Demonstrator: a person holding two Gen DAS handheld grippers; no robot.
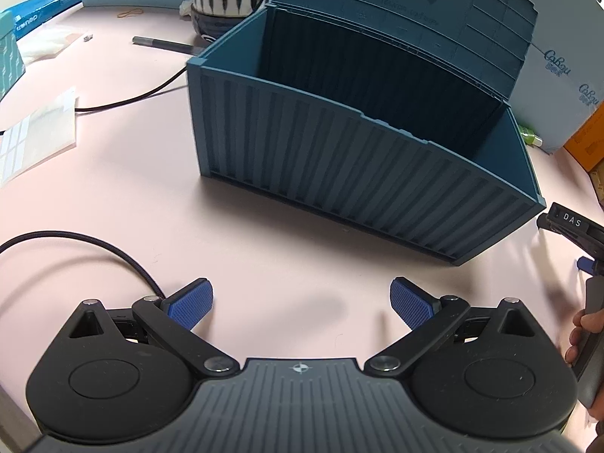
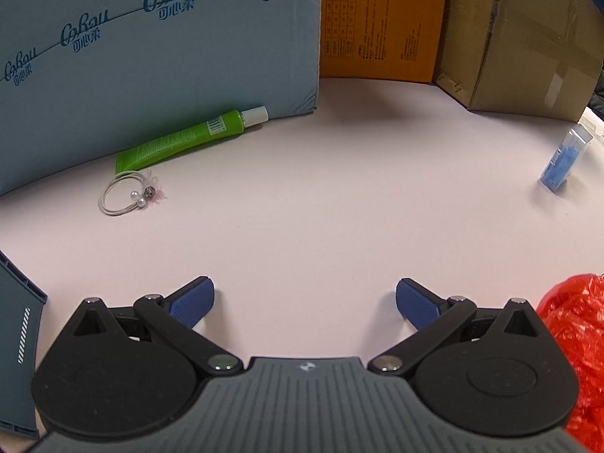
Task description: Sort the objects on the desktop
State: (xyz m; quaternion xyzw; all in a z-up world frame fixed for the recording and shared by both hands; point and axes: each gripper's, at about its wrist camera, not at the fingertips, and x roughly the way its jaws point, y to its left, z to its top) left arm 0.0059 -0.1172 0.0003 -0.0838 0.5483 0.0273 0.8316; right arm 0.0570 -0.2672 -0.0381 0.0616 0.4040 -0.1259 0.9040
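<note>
A blue container-shaped storage box (image 1: 339,158) stands open on the pink desk, lid tilted back; its inside looks dark. My left gripper (image 1: 302,302) is open and empty, in front of the box. My right gripper (image 2: 305,302) is open and empty over bare desk; its body shows at the right edge of the left wrist view (image 1: 577,234). Ahead of it to the left lie a green tube (image 2: 188,137) and a wire bracelet with pearls (image 2: 128,192). A small clear box of blue items (image 2: 564,160) lies at the far right. A grey pen (image 1: 166,43) lies behind the storage box.
A black cable (image 1: 124,102) runs across the desk at left, beside sticker sheets (image 1: 37,136). Stacked bowls (image 1: 226,0) stand at the back. Light-blue tissue cartons (image 2: 151,56), an orange box (image 2: 381,19) and a brown carton (image 2: 521,37) wall the back. A red plastic bag (image 2: 577,339) lies at right.
</note>
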